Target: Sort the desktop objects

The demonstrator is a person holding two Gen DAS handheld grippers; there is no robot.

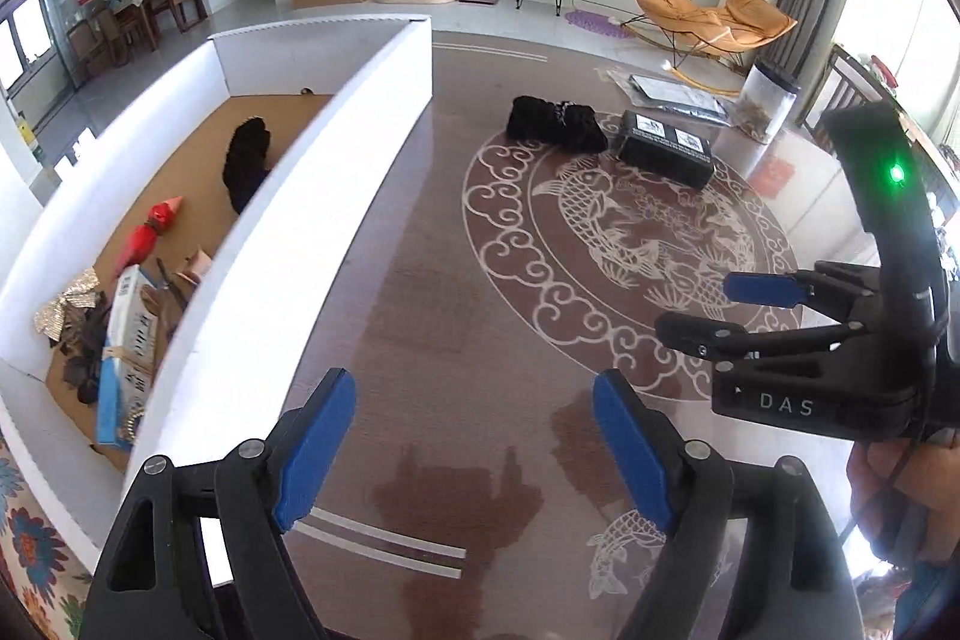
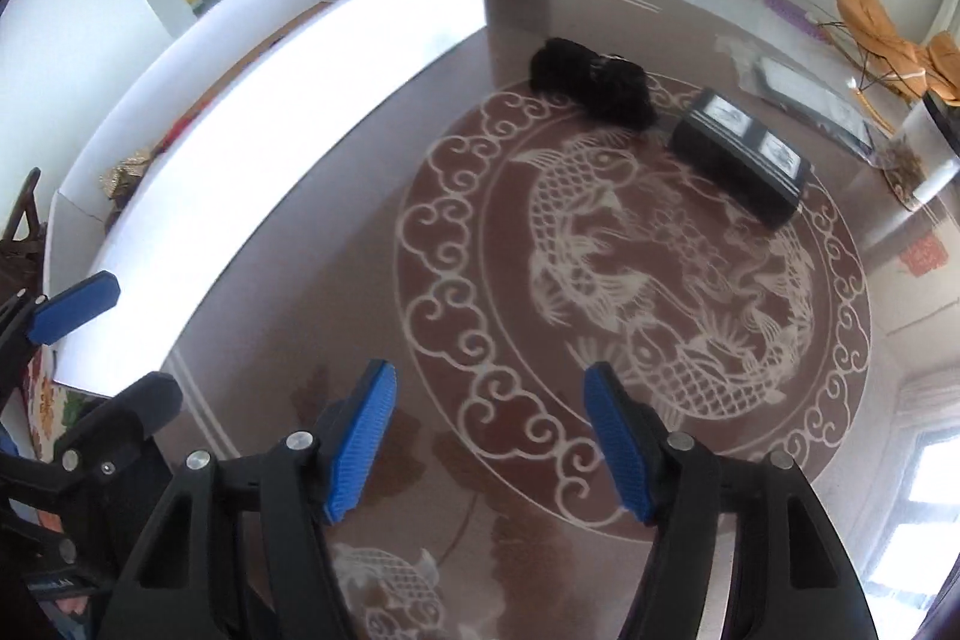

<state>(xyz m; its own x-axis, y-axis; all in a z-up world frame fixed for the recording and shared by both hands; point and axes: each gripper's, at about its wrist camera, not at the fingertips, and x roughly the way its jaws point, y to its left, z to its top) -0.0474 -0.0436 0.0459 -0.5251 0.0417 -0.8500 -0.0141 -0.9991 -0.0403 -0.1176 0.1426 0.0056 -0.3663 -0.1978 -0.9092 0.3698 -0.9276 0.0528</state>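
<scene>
A black furry item [image 1: 555,124] [image 2: 591,82] and a black box with white labels [image 1: 666,148] [image 2: 741,157] lie on the far part of the brown table. A white-walled cardboard box [image 1: 336,172] [image 2: 300,100] stands at the left; in it lie a black furry item [image 1: 246,163], a red toy [image 1: 150,232], a gold bow [image 1: 69,301] and a blue-white packet [image 1: 129,340]. My left gripper [image 1: 474,436] is open and empty above the near table. My right gripper [image 2: 489,436] is open and empty; it also shows in the left wrist view [image 1: 714,310].
A clear jar [image 1: 768,103] and a flat plastic-wrapped item [image 1: 672,91] sit at the table's far right. The table top [image 2: 660,280] carries a fish pattern. A floral cloth [image 1: 30,538] lies at the near left. The living room lies beyond.
</scene>
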